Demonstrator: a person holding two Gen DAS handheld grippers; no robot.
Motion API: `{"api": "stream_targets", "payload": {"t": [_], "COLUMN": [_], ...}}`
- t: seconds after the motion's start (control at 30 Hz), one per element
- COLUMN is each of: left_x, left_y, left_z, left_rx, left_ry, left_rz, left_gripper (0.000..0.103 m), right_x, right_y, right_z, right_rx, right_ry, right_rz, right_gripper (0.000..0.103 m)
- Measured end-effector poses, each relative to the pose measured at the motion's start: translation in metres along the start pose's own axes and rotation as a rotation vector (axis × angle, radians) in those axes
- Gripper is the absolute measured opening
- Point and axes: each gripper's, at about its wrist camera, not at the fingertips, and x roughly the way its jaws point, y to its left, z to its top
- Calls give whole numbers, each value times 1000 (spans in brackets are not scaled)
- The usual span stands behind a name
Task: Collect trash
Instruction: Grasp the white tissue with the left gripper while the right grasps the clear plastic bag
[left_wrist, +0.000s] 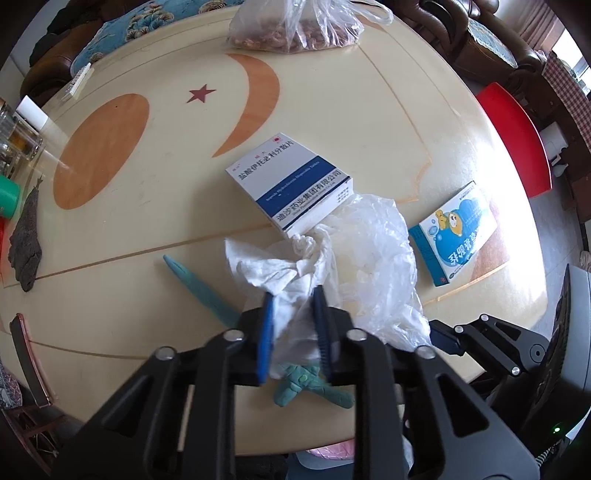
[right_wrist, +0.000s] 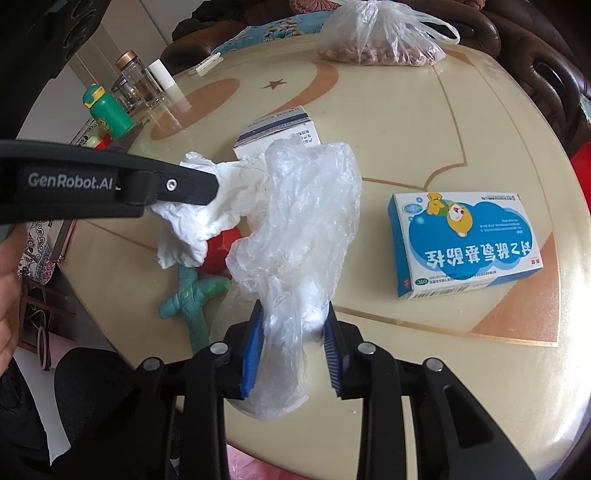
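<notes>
White and creased, the crumpled tissue (left_wrist: 275, 271) is a soft wad with ragged folds, and the left gripper (left_wrist: 293, 295) has its blue pads pinched onto the tissue's near end. From the right wrist view the same tissue (right_wrist: 195, 225) hangs off the tip of the left gripper (right_wrist: 212, 182), raised above the table (right_wrist: 424, 122), its longer side running down and toward the camera.

Just beside it is a thin, translucent plastic bag (right_wrist: 303, 221), wrinkled and cloudy, standing nearly upright. Its long axis runs from the right gripper (right_wrist: 293, 321) up and away toward the white-and-blue medicine box (right_wrist: 280, 133) behind it. The right gripper is narrowed around the bag's lower neck, the blue pads pressing the film on either side; the bag's tail droops below the pads. In the left wrist view the bag (left_wrist: 376, 258) spreads to the right of the tissue and touches it.

Both pieces of trash sit over the near middle of the round cream table (left_wrist: 332, 122), which has orange inlay shapes and a small red star. A green clay figure (right_wrist: 192, 291) lies flat on the table under the tissue. A blue cartoon-printed medicine box (right_wrist: 465, 240) lies flat to the right, well apart from the bag. At the far edge rests a clear bag of nuts (right_wrist: 384, 40).
</notes>
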Motion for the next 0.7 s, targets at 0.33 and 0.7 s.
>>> {"api": "stream_targets", "payload": {"t": [0.33,0.7], "left_x": [-16,-35], "left_y": [7,14], "left_z": [-7,-17], "left_rx": [-10,-18], "left_ry": [-45,-90], "left_rz": [-6,-13], "left_gripper": [12,10], "right_x": [-11,-32], "right_y": [2,6], "right_z": [-1,-4], "right_rx": [-3,-1], "right_ry": [-33,-72], "right_rz": [-20,-36], "right_gripper": [26,25]}}
